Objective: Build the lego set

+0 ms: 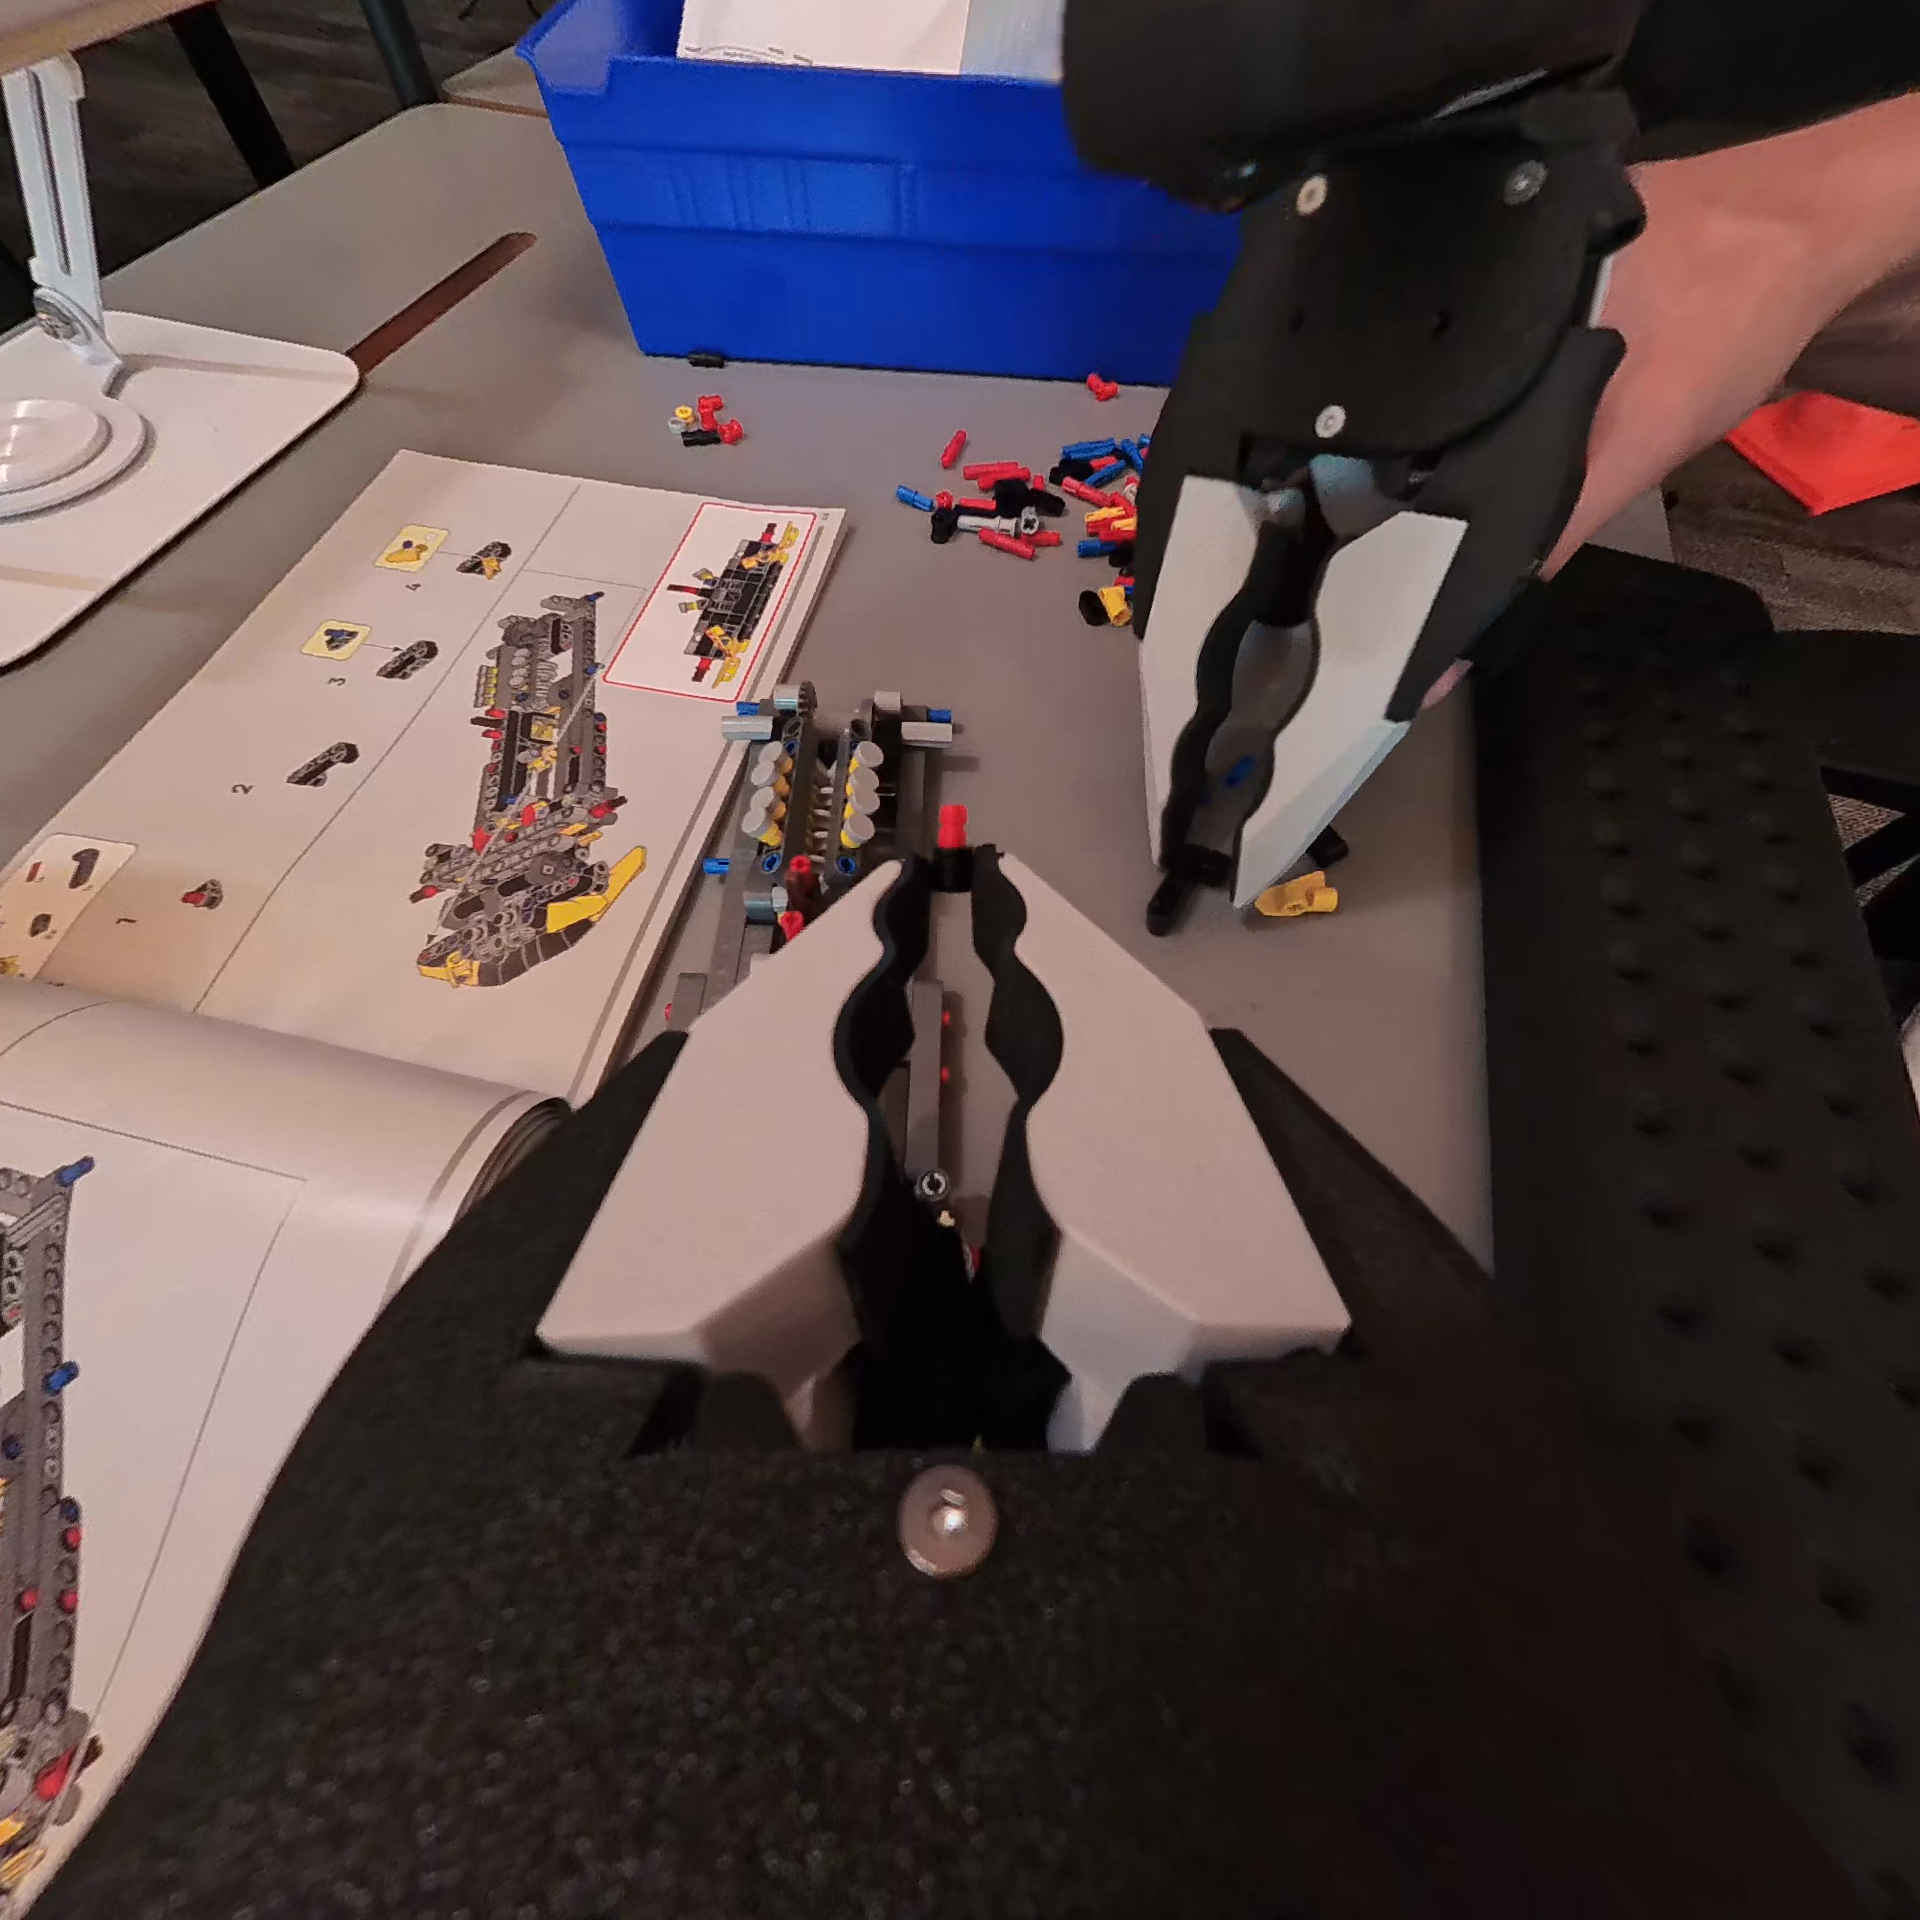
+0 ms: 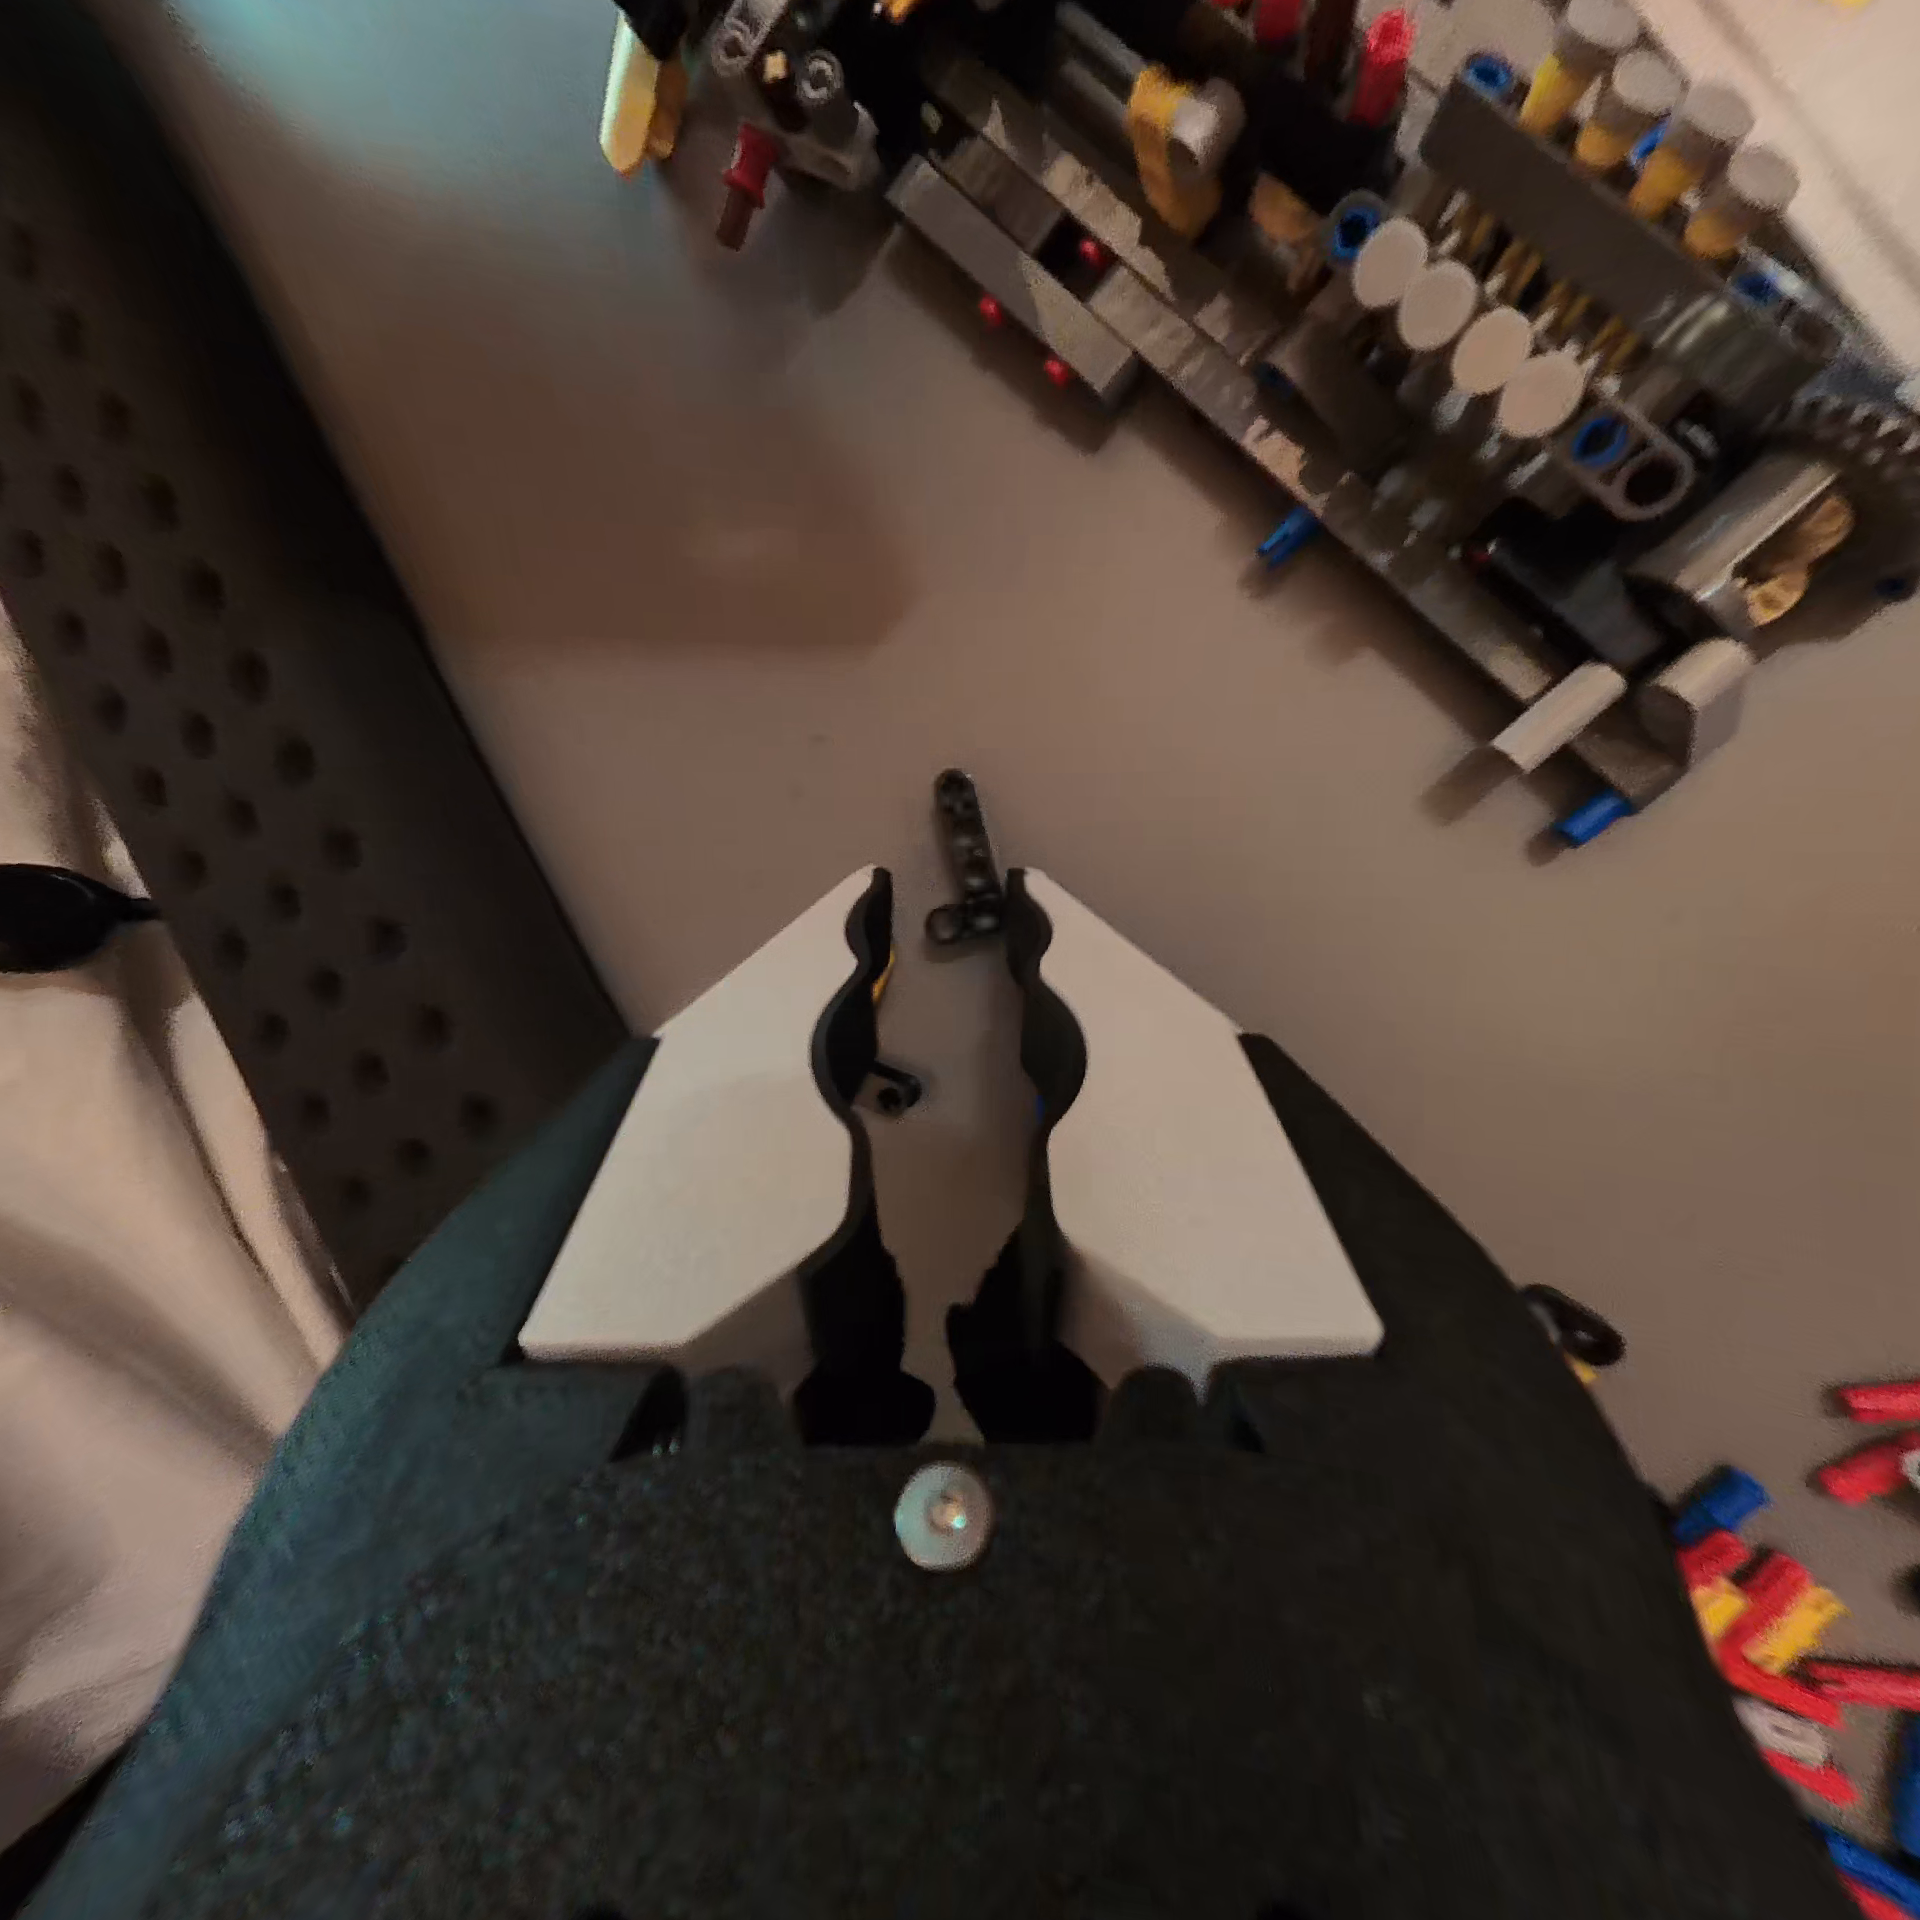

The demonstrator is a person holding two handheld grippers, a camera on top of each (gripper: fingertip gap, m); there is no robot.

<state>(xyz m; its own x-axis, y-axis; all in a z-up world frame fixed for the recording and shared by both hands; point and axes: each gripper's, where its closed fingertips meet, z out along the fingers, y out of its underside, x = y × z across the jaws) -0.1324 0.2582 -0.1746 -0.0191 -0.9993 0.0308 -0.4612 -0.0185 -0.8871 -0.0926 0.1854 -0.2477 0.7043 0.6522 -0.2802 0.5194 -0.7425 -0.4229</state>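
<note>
The partly built grey Lego model (image 1: 831,790) lies on the grey table beside the open instruction booklet (image 1: 468,748); it also shows in the right wrist view (image 2: 1351,312). My left gripper (image 1: 951,862) is shut on a small black connector with a red pin (image 1: 951,831), held just above the model's near end. My right gripper (image 1: 1210,873) points straight down at the table to the model's right. In its own view it (image 2: 948,883) is open, its tips straddling a thin black beam (image 2: 961,862) that lies flat on the table.
A blue bin (image 1: 883,229) stands at the back. A pile of red, blue, yellow and black pins (image 1: 1039,499) lies before it, also seen in the right wrist view (image 2: 1787,1621). A yellow piece (image 1: 1294,899) sits by the right gripper. A black perforated pad (image 1: 1683,1039) borders the right side. Left tips to right tips: about 11 cm.
</note>
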